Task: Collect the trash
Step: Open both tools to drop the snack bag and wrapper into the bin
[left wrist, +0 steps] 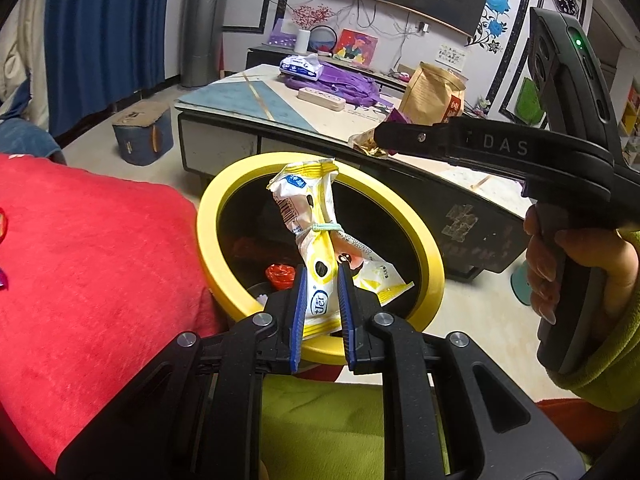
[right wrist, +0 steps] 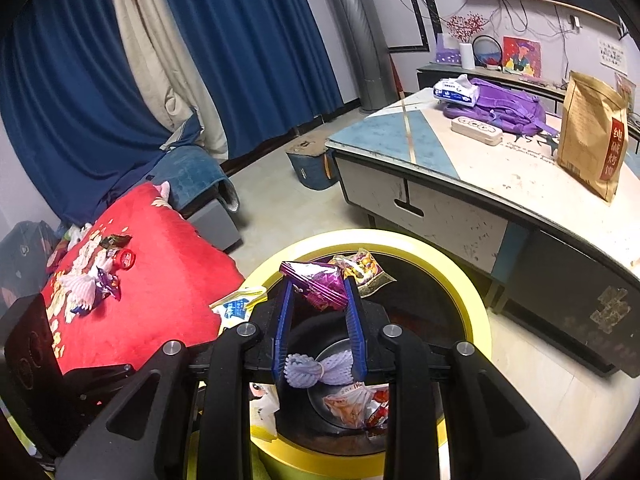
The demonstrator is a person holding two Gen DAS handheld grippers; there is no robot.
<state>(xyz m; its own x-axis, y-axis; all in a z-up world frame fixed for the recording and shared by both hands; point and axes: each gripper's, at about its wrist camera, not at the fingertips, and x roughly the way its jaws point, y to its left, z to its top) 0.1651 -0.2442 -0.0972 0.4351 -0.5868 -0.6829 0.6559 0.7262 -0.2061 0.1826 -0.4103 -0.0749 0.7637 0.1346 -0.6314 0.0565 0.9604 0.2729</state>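
while the left gripper (left wrist: 322,280) pinches a yellow wrapper (left wrist: 316,236), only the right gripper (right wrist: 318,292) view shows its purple wrapper (right wrist: 318,284) clamped.

A: How's the left gripper (left wrist: 322,280) standing?

B: Its blue-padded fingers (left wrist: 299,304) are drawn in close, nearly parallel, pinched on something between them, pointing forward and a little down.

A: And the right gripper (right wrist: 316,288)?

B: Its fingers (right wrist: 352,320) sit a bit wider, converging toward the tips, where they are also clamped on something. From the left wrist camera, its long black body reaches in from the right, tips to the left.

A: The hand?

B: The right hand (left wrist: 568,276) wraps the pistol grip, in a yellow-green sleeve (left wrist: 608,360).
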